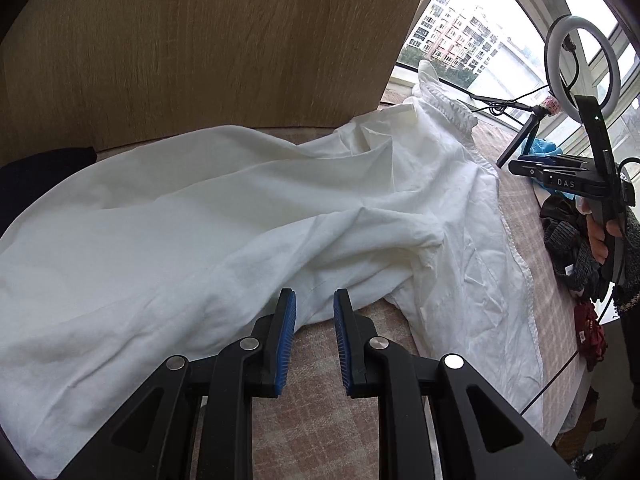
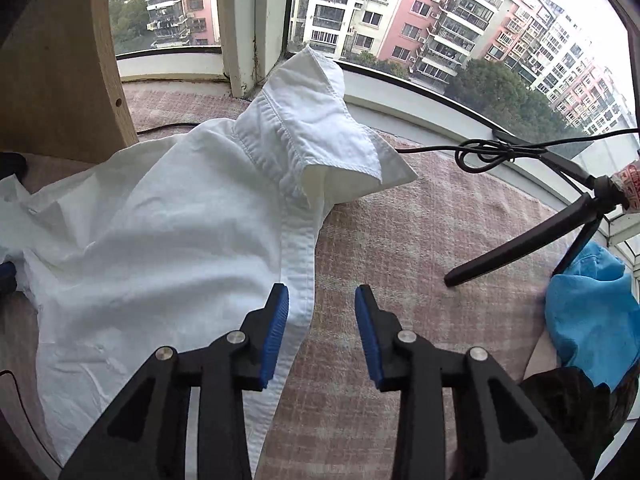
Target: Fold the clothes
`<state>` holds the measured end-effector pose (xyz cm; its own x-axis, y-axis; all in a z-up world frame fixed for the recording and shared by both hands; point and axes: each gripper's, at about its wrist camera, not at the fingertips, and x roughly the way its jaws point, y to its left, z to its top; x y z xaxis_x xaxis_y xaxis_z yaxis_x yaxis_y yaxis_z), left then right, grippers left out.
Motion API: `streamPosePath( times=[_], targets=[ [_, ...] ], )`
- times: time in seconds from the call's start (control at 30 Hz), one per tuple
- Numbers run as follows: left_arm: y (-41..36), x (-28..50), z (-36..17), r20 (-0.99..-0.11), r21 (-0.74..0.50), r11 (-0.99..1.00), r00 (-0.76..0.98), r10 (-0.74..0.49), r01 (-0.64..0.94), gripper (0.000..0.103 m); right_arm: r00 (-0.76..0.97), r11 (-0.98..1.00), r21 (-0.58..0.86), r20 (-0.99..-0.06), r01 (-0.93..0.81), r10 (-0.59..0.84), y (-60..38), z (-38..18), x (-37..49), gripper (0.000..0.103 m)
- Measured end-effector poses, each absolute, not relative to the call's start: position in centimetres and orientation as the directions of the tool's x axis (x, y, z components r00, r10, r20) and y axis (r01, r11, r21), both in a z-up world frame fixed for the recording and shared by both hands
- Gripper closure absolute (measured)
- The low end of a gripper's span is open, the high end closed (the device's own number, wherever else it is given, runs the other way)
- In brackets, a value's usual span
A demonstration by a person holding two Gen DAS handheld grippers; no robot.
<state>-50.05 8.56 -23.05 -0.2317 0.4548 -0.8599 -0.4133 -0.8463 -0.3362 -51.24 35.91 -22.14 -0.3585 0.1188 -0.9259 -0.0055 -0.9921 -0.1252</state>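
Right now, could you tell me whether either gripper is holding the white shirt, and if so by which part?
Nothing is held. The left gripper and the right gripper both stand open above the white shirt, with no cloth between their pads.

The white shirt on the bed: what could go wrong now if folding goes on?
1. The white shirt lies rumpled, with its collar standing up; a fold now could lock creases in.
2. The cable and tripod leg lie close to the collar, so a sweeping fold might snag them.
3. Both the left gripper and the right gripper have open jaws holding nothing; the placket edge may slip when grasped.
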Motion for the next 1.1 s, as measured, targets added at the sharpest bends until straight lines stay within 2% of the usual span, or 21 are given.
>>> streamPosePath(
  times=[0.1,0.17,0.2,0.3,0.4,0.5,0.53,0.57,0.6,0.63,0.67,0.83,0.93,1.03,1.1],
  targets=[
    [8.9,-48.6,-23.4,-0.867,-0.326,-0.836,-0.214,0.451,-0.441,0.083,-0.348,-0.994,0.057,-0.933,0.090,-0.085,32.4,-20.0,-46.8,0.067],
    [9.3,-48.4,-24.1,-0.878,-0.316,-0.838,-0.198,0.436,-0.445,0.083,-0.325,-0.980,0.138,-0.929,0.144,-0.179,27.7,-20.5,-44.9,0.056],
    [9.4,-48.2,-24.5,-0.883,-0.311,-0.839,-0.191,0.429,-0.447,0.083,-0.309,-0.972,0.165,-0.928,0.168,-0.211,25.5,-20.8,-44.2,0.054],
    [8.4,-49.0,-25.2,-0.866,-0.378,-0.843,-0.176,0.468,-0.382,0.083,-0.265,-0.966,0.170,-0.939,0.195,-0.219,20.0,-23.0,-43.8,0.053],
    [6.7,-50.3,-25.4,-0.814,-0.495,-0.824,-0.183,0.551,-0.278,0.081,-0.252,-0.979,0.102,-0.957,0.175,-0.144,16.7,-25.0,-44.3,0.053],
    [5.6,-51.5,-25.9,-0.784,-0.546,-0.814,-0.222,0.580,-0.200,0.081,-0.215,-0.988,0.042,-0.974,0.150,-0.074,15.7,-27.1,-44.8,0.053],
    [5.4,-51.8,-25.9,-0.777,-0.554,-0.813,-0.240,0.582,-0.180,0.089,-0.203,-0.988,0.036,-0.977,0.150,-0.066,15.8,-27.7,-44.8,0.054],
    [5.2,-52.0,-25.8,-0.773,-0.553,-0.816,-0.259,0.579,-0.170,0.103,-0.190,-0.988,0.030,-0.980,0.149,-0.058,15.8,-28.3,-44.8,0.064],
    [4.9,-52.2,-25.5,-0.772,-0.550,-0.819,-0.273,0.574,-0.165,0.103,-0.180,-0.987,0.042,-0.981,0.156,-0.071,16.1,-28.4,-44.7,0.069],
    [4.7,-52.4,-25.2,-0.772,-0.541,-0.824,-0.288,0.566,-0.170,0.103,-0.172,-0.984,0.062,-0.981,0.166,-0.091,16.4,-28.3,-44.5,0.086],
    [4.7,-52.5,-24.6,-0.774,-0.524,-0.831,-0.305,0.556,-0.185,0.103,-0.164,-0.983,0.080,-0.981,0.166,-0.108,16.9,-28.0,-44.4,0.096],
    [3.1,-52.7,-21.2,-0.807,-0.372,-0.898,-0.398,0.438,-0.234,0.103,-0.149,-0.977,0.132,-0.976,0.165,-0.157,18.5,-26.8,-44.0,0.098],
    [0.8,-53.2,-20.7,-0.813,-0.346,-0.914,-0.417,0.406,-0.213,0.103,-0.137,-0.973,0.123,-0.979,0.195,-0.151,17.9,-27.5,-43.9,0.098],
    [-1.8,-53.6,-20.6,-0.818,-0.337,-0.923,-0.428,0.384,-0.184,0.103,-0.118,-0.969,0.102,-0.984,0.227,-0.132,17.0,-27.7,-43.6,0.093],
    [-2.6,-52.7,-20.1,-0.815,-0.339,-0.918,-0.425,0.395,-0.205,0.103,-0.113,-0.969,0.145,-0.979,0.198,-0.169,17.7,-26.8,-43.2,0.082]
  ],
)
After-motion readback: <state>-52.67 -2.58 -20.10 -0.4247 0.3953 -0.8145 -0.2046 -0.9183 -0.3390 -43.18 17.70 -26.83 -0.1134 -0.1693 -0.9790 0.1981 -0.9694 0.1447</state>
